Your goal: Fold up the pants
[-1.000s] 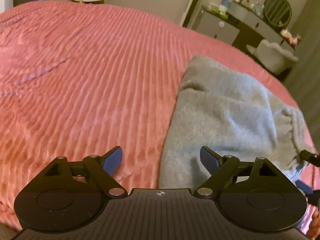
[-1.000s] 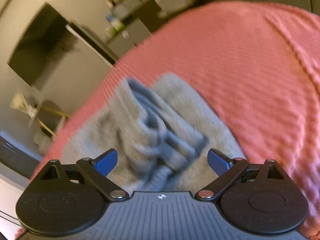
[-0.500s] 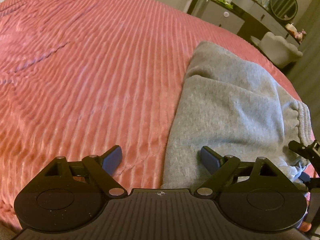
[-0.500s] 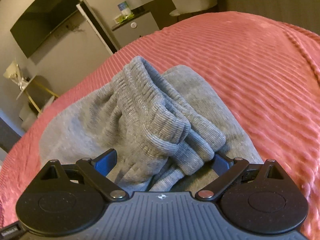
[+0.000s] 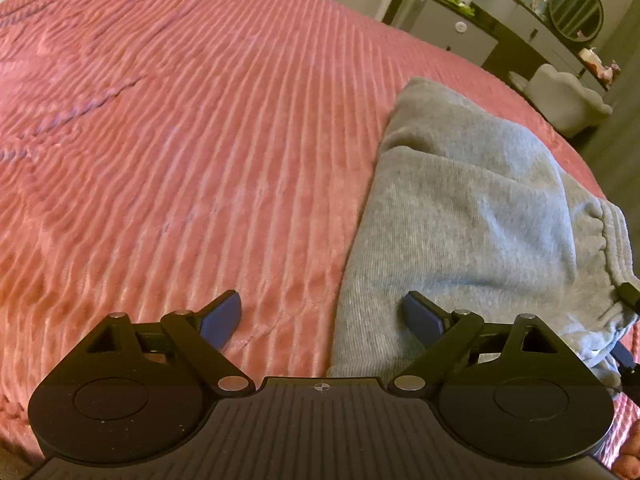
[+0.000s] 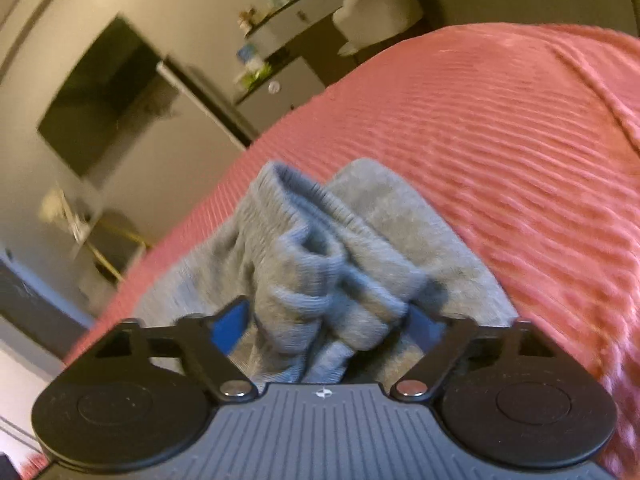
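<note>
The right hand-held gripper point(image 6: 326, 320) is closing around bunched, ribbed grey pants point(image 6: 320, 272) on a ridged pink bedspread point(image 6: 520, 140).

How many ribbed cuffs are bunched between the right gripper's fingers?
2 show. One cuff sits left and higher in the right wrist view, the other cuff lower right, touching it. The right gripper is closing around both. More cloth underneath may be hidden.

Left gripper point(image 5: 322, 316) is angled steeply down with its jaws spread wide, nothing pinched between them. Right gripper point(image 6: 328, 326) tilts down more gently, jaws closing in, blue pads point(image 6: 230, 326) either side of bunched fabric.
</note>
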`<control>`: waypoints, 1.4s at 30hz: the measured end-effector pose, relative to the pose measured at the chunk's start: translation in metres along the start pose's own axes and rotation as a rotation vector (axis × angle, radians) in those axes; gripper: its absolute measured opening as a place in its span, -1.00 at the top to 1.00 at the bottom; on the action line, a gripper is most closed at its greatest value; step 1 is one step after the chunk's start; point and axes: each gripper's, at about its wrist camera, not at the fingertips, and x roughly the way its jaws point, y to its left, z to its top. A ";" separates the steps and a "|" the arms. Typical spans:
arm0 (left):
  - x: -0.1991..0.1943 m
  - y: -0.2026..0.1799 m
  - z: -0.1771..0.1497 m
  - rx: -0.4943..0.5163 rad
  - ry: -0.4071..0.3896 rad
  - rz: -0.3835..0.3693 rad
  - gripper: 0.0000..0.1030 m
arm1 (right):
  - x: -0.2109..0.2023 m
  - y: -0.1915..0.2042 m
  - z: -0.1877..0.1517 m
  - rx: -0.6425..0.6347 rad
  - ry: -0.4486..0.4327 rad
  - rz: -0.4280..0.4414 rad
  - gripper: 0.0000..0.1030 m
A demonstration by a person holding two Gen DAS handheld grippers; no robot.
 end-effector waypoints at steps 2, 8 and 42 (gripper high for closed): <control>0.000 0.000 0.000 0.000 0.000 0.000 -0.80 | -0.001 -0.009 0.002 0.055 0.011 0.034 -0.44; 0.000 0.000 -0.001 0.007 0.003 0.002 -0.83 | 0.020 0.001 0.001 -0.008 0.066 -0.009 -0.85; -0.014 -0.004 0.065 0.096 -0.123 -0.110 -0.80 | -0.079 0.033 0.018 -0.145 -0.216 -0.071 -0.81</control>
